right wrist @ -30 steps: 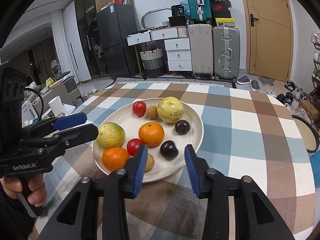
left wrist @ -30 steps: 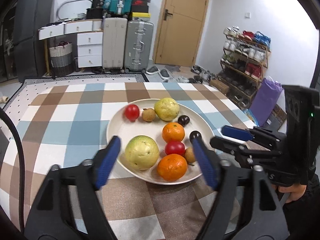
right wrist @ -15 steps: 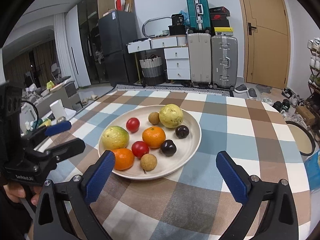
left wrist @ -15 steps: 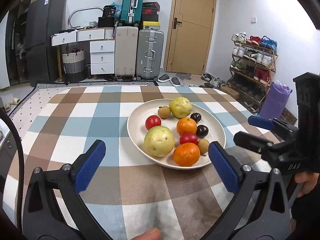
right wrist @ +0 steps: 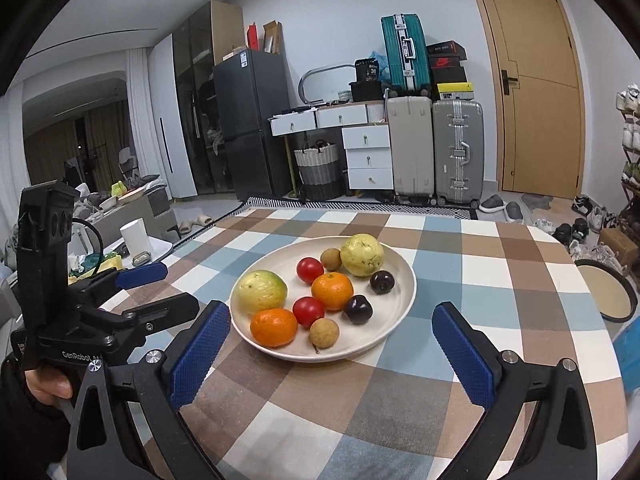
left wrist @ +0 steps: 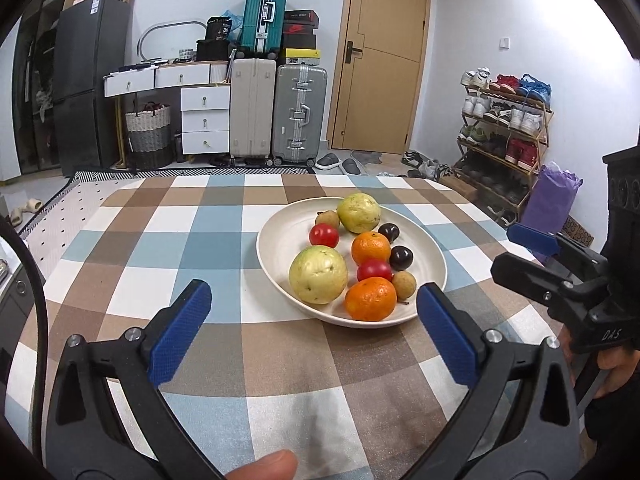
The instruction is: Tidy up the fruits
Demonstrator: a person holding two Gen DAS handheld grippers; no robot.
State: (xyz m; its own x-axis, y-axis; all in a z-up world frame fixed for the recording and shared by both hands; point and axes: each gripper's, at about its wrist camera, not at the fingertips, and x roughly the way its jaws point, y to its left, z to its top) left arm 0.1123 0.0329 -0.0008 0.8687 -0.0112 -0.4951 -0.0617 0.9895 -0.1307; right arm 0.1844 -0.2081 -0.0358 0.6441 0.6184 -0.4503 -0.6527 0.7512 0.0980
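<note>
Resting on the checked surface (left wrist: 280, 360), the cream plate (right wrist: 400, 300) holds all the fruit. Left tongs (left wrist: 316, 332) and right tongs (right wrist: 332, 352) have just been opening; both gape wide, nothing between them.

Fingertip (left wrist: 267, 467) cut by bottom edge, left wrist view. Hand (right wrist: 46, 385) lower left, right wrist view, mostly behind left gripper's handle. Round dish (right wrist: 608, 291) at right partly past table edge; shoe rack (right wrist: 630, 120) cut by right edge. Shoebox labels too small to read.
</note>
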